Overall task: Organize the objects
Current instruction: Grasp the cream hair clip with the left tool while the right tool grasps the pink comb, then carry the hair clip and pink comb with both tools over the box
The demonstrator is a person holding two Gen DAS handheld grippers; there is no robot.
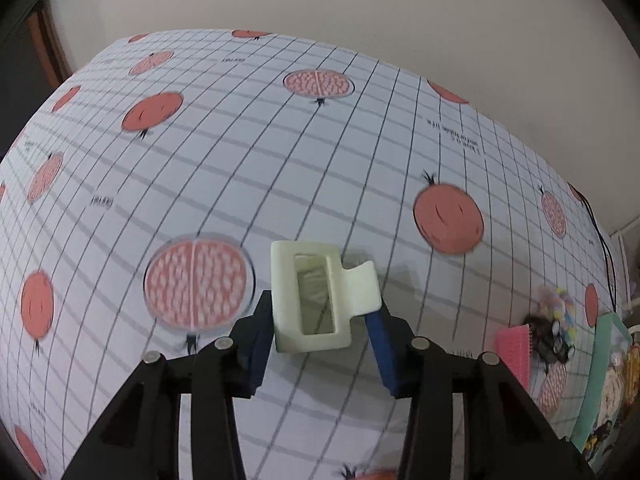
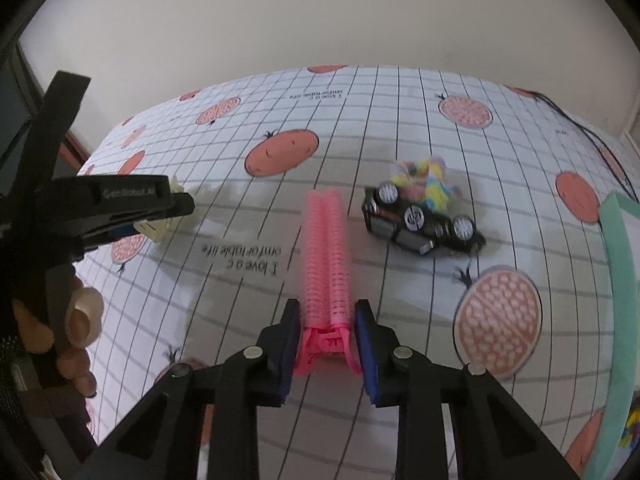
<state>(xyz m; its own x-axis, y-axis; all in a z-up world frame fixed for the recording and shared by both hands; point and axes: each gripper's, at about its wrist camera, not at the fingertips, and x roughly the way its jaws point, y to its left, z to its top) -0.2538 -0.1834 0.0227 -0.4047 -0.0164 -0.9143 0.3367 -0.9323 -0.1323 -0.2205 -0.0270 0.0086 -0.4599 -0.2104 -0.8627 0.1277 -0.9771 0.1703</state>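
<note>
The left gripper [image 1: 320, 320] fingers clamp the cream hair claw [image 1: 316, 300]. The right gripper [image 2: 328, 344] fingers pinch the pink roller clip [image 2: 326, 256], its long axis toward 12 o'clock above the desk [image 2: 400, 128]; the teal box [image 2: 616, 280] lies at 3 o'clock, nearer the right hand.

A tabletop [image 2: 360, 128] carries the things, covered by a white cloth printed with a dark grid, whole and halved salmon-red pomegranates and short lines of black text. On it lies a black toy car [image 2: 420, 220] with silver wheels, turned on its side. A fluffy pastel pompom [image 2: 424, 180] in yellow, pink and blue rests touching the car's far side. At the right edge sits a mint-green box [image 2: 624, 264], only partly in view. A thin black cable [image 2: 576, 124] trails across the far right corner.
</note>
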